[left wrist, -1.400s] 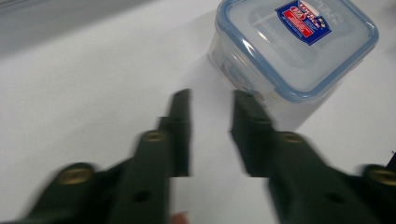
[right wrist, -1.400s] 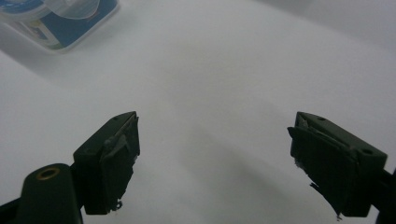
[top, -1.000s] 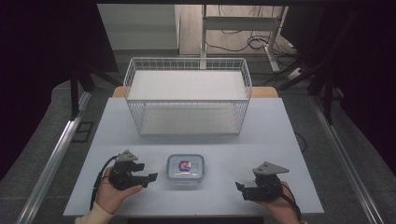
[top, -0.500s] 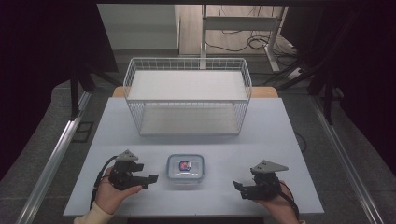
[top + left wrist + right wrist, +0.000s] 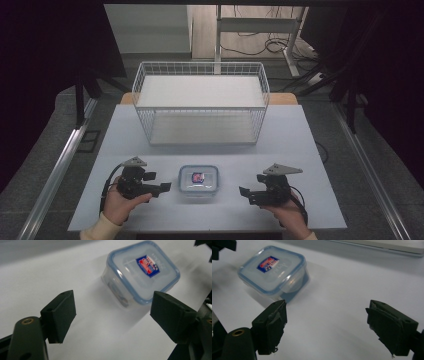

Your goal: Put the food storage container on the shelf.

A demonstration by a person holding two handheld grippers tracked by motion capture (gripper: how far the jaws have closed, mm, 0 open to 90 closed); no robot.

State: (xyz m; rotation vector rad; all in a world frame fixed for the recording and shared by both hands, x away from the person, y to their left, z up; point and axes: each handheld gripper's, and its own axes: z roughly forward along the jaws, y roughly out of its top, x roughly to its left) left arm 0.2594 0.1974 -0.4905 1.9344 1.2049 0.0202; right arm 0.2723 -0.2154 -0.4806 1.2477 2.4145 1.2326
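A small clear lidded container (image 5: 198, 179) with a blue rim and a red-and-blue label sits on the white table near its front edge. To its left, my left gripper (image 5: 161, 188) points at it, a short gap away. In the left gripper view the container (image 5: 142, 272) lies ahead of the open left gripper (image 5: 116, 315). Its jaws have just been opening, and nothing is between them. My right gripper (image 5: 246, 193) is to the right of the container and farther from it. In the right gripper view the right gripper (image 5: 331, 327) is open and empty, with the container (image 5: 273, 271) ahead at upper left.
A white wire basket (image 5: 200, 102) stands at the back of the table (image 5: 300, 140), with bare tabletop between it and the container. Dark curtains, a metal rail and floor cables surround the table.
The right gripper has shifted a little to the left, towards the container. The left hand has stayed in place. The container has not moved.
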